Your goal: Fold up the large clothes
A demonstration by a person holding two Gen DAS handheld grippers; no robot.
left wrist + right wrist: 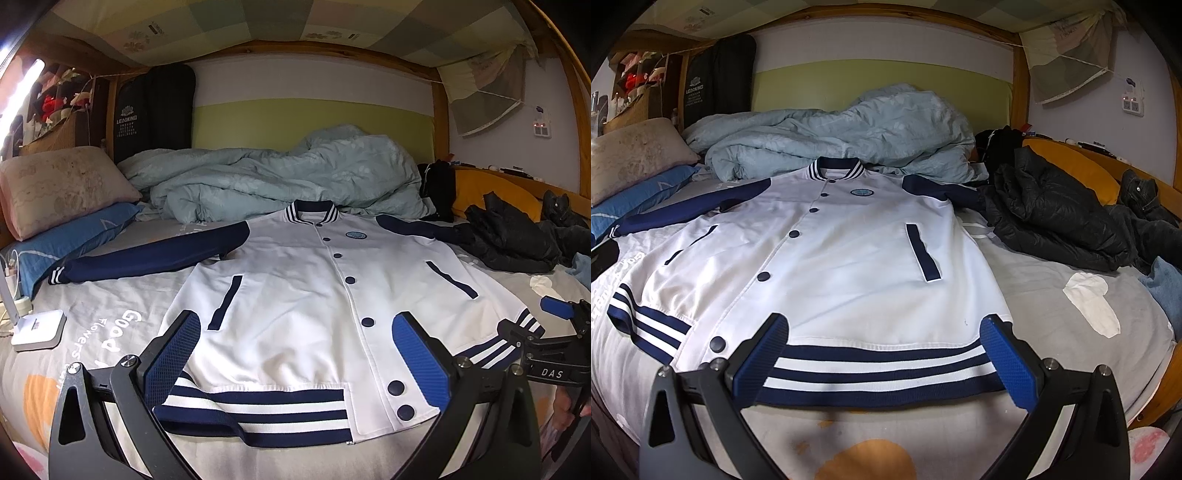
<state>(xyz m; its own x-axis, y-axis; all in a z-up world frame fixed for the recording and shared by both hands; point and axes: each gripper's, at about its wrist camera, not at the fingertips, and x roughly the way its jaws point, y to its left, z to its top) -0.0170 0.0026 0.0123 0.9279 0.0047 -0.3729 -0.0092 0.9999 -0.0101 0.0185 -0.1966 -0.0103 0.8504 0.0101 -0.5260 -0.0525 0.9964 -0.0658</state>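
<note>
Spread flat, front up and buttoned, on the grey printed bedsheet (1052, 314): white varsity jacket with navy sleeves and striped hem (295, 295). No fold made yet. Left gripper (299, 354) and right gripper (886, 350) released, fingers wide above hem, grasping nothing.

The varsity jacket's (827, 258) right-hand sleeve (945, 190) disappears under a black puffer coat (1056, 218), so its cuff is hidden. In the left wrist view, the right gripper (554, 325) is cut off by the picture's edge. Small items along the wooden bed rail (1086, 146) are too tiny to identify.
</note>
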